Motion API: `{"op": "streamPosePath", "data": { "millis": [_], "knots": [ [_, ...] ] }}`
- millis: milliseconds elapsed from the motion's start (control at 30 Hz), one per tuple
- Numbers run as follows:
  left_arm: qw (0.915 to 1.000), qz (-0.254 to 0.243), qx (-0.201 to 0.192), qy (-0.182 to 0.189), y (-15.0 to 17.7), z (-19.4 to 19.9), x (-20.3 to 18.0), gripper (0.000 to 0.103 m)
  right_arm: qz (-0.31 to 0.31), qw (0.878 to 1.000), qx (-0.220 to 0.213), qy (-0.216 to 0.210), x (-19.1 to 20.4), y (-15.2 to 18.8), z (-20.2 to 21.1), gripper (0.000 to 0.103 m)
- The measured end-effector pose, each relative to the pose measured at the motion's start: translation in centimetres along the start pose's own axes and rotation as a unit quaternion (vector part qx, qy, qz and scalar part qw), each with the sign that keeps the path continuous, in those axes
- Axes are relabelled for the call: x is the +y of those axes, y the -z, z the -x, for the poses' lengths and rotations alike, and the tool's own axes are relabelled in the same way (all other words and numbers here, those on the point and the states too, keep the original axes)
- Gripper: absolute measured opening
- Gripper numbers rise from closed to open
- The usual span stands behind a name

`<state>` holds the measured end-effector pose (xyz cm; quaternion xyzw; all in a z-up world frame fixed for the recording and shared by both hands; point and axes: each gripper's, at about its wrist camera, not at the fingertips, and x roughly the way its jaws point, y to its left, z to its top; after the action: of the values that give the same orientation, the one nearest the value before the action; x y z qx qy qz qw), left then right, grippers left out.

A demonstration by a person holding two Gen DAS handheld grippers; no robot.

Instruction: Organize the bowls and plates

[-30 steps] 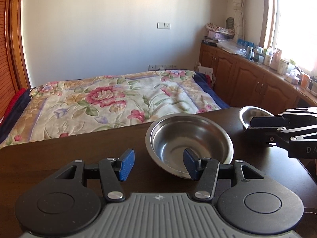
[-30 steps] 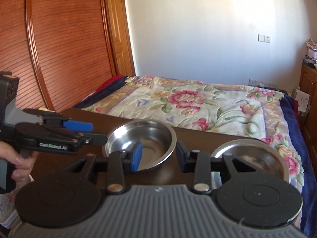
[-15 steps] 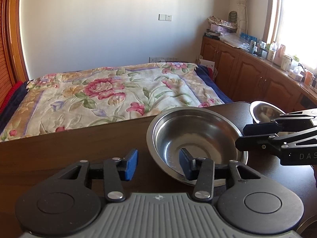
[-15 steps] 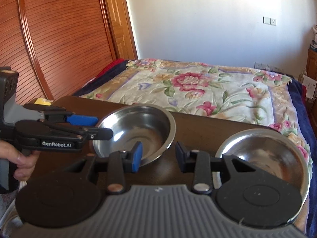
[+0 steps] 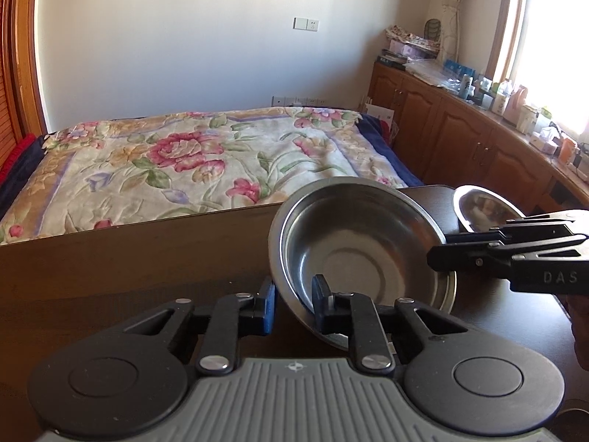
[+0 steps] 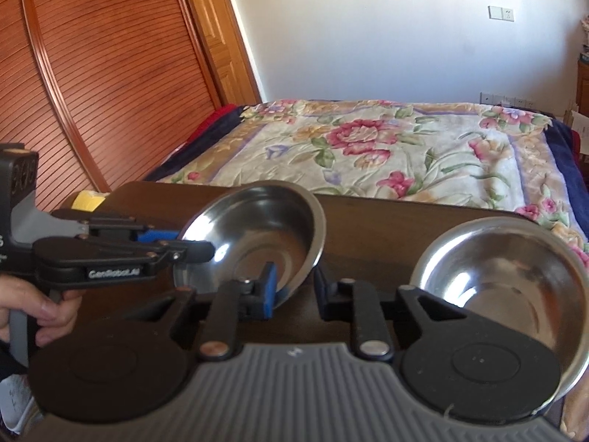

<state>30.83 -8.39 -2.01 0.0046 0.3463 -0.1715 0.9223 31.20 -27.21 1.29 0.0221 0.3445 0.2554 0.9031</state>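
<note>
A steel bowl [image 5: 360,254] is tilted up off the dark wooden table [image 5: 129,258]. My left gripper [image 5: 292,307] is shut on its near rim. It also shows in the right wrist view [image 6: 257,235], with the left gripper [image 6: 191,248] at its left rim. A second steel bowl [image 6: 504,287] sits on the table at the right; it shows in the left wrist view [image 5: 482,211] too. My right gripper [image 6: 292,294] is open, empty, between the two bowls; it shows in the left wrist view [image 5: 441,254] beside the held bowl.
A bed with a floral quilt [image 5: 191,162] lies beyond the table's far edge. Wooden cabinets [image 5: 460,136] with clutter run along the right wall. A slatted wooden door [image 6: 110,73] stands at the left. A yellow object [image 6: 86,199] lies on the table's far left corner.
My left gripper has closed on the near rim of the left bowl and tipped it up. My right gripper has moved forward and narrowed a little, still open.
</note>
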Motion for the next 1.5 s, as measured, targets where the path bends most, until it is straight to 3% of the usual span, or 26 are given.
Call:
{"op": "streamPosePath", "data": {
  "millis": [267,867,1500],
  "knots": [
    [0.9998,-0.005,-0.017,0.002,-0.3,2.2,-1.3,0.019,0.000,1.000,-0.028,0.013,0.4,-0.4,1.9,0.014],
    [0.9971,-0.043,-0.059,0.024,-0.3,8.2,-3.8,0.017,0.002,0.997,-0.073,0.039,1.6,0.0,7.1,0.012],
    [0.9947,-0.063,-0.060,0.055,3.3,12.1,-5.9,0.015,-0.004,0.995,-0.082,0.062,2.9,2.8,10.4,0.010]
  ]
}}
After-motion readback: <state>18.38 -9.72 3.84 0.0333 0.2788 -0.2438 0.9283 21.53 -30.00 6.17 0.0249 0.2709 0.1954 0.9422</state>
